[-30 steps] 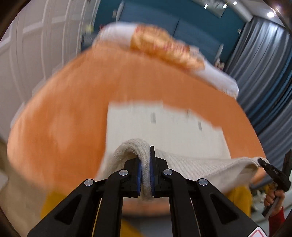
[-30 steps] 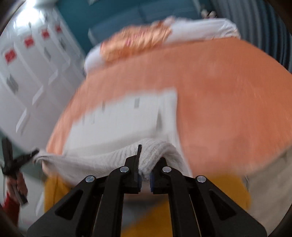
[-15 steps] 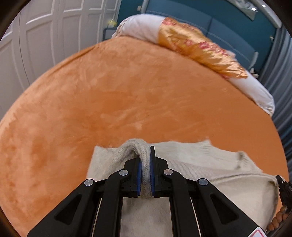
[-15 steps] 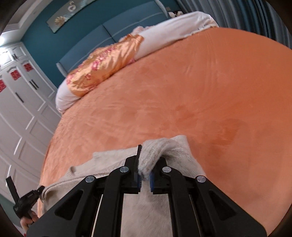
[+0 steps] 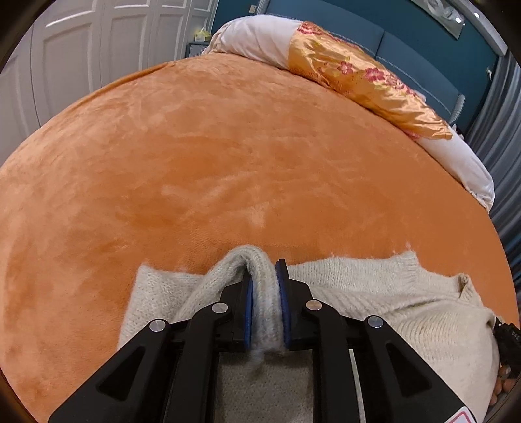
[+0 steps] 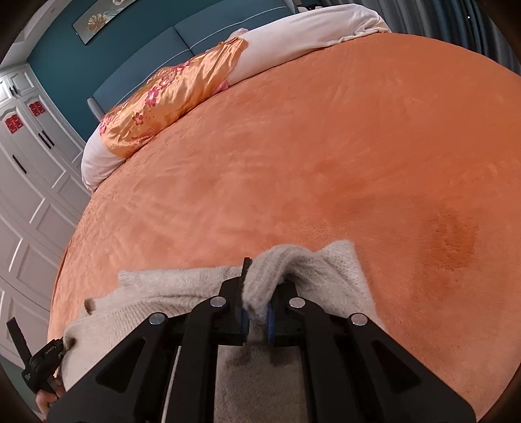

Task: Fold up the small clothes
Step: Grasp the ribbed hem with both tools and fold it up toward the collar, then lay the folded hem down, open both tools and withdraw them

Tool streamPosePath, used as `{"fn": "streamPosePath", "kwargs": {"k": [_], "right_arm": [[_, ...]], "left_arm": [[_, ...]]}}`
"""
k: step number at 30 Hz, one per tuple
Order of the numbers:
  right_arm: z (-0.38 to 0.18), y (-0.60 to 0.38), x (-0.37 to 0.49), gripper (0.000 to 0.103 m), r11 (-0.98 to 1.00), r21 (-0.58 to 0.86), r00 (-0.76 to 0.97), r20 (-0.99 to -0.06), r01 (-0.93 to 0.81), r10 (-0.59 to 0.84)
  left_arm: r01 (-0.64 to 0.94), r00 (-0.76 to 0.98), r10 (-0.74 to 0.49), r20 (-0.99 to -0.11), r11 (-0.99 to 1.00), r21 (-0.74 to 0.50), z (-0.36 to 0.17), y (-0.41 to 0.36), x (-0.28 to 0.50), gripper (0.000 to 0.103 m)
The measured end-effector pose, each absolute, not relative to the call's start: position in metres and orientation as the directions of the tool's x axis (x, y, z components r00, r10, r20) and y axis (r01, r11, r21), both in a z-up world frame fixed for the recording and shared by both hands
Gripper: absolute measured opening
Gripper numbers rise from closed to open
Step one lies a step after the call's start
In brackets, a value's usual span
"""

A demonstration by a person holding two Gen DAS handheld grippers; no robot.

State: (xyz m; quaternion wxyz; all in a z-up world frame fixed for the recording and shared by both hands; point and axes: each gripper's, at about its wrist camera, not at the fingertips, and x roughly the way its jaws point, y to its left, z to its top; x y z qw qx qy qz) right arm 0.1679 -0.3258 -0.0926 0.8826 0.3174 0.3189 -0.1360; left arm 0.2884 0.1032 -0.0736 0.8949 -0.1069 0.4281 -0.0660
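While cream sweater point(image 5: 374, 293) lies on orange bed point(image 5: 228, 162), left gripper point(image 5: 264, 293) and right gripper point(image 6: 257, 293) jaws clamp its edge.

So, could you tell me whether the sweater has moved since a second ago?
Yes. The sweater, then lifted off the bed, now lies on the orange blanket, both grippers clamping its far edge.

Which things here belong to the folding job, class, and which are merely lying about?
Part of the job:
- cream knit sweater, spread on the bed
- left tongs, shut on a fold of it
- right tongs, shut on another fold

Just lying about:
- orange bedspread
- floral satin pillow
- white bolster
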Motion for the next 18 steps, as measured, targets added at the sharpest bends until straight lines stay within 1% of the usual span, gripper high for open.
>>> {"fn": "streamPosePath", "kwargs": {"k": [7, 9, 11, 12, 13, 14, 15, 16, 17, 18], "right_arm": [[-0.095, -0.329, 0.167, 0.007, 0.749, 0.496, 0.762, -0.647, 0.439, -0.018], [-0.081, -0.340, 0.164, 0.008, 0.712, 0.543, 0.764, -0.645, 0.444, 0.015], [-0.053, -0.353, 0.141, 0.009, 0.645, 0.646, 0.828, -0.560, 0.408, 0.036], [-0.040, -0.354, 0.130, 0.011, 0.638, 0.665, 0.851, -0.524, 0.388, 0.029], [-0.028, -0.352, 0.119, 0.017, 0.649, 0.661, 0.864, -0.503, 0.376, 0.013], [-0.016, -0.344, 0.107, 0.025, 0.680, 0.633, 0.869, -0.495, 0.370, -0.011], [-0.009, -0.337, 0.099, 0.036, 0.704, 0.600, 0.867, -0.497, 0.380, -0.044], [-0.004, -0.327, 0.089, 0.053, 0.728, 0.563, 0.864, -0.497, 0.392, -0.080], [-0.001, -0.316, 0.082, 0.053, 0.749, 0.540, 0.865, -0.495, 0.385, -0.087], [-0.002, -0.299, 0.076, 0.053, 0.779, 0.517, 0.863, -0.502, 0.354, -0.059]], "left_arm": [[0.024, 0.622, -0.214, -0.753, 0.967, -0.255, -0.073, 0.103, 0.291, 0.017], [0.015, 0.602, -0.234, -0.764, 0.959, -0.282, -0.062, 0.108, 0.291, 0.017], [0.024, 0.611, -0.283, -0.739, 0.940, -0.340, -0.039, 0.119, 0.281, 0.018], [0.034, 0.626, -0.302, -0.719, 0.932, -0.362, -0.027, 0.124, 0.273, 0.024], [0.032, 0.649, -0.292, -0.703, 0.933, -0.358, -0.014, 0.128, 0.263, 0.037], [0.011, 0.678, -0.246, -0.692, 0.945, -0.326, -0.002, 0.131, 0.252, 0.063], [-0.001, 0.723, -0.202, -0.660, 0.956, -0.294, 0.012, 0.134, 0.235, 0.069], [0.014, 0.743, -0.205, -0.637, 0.957, -0.290, 0.020, 0.135, 0.224, 0.069], [0.031, 0.745, -0.213, -0.633, 0.958, -0.286, 0.024, 0.134, 0.215, 0.069], [0.043, 0.732, -0.214, -0.647, 0.962, -0.270, 0.025, 0.129, 0.205, 0.069]]}}
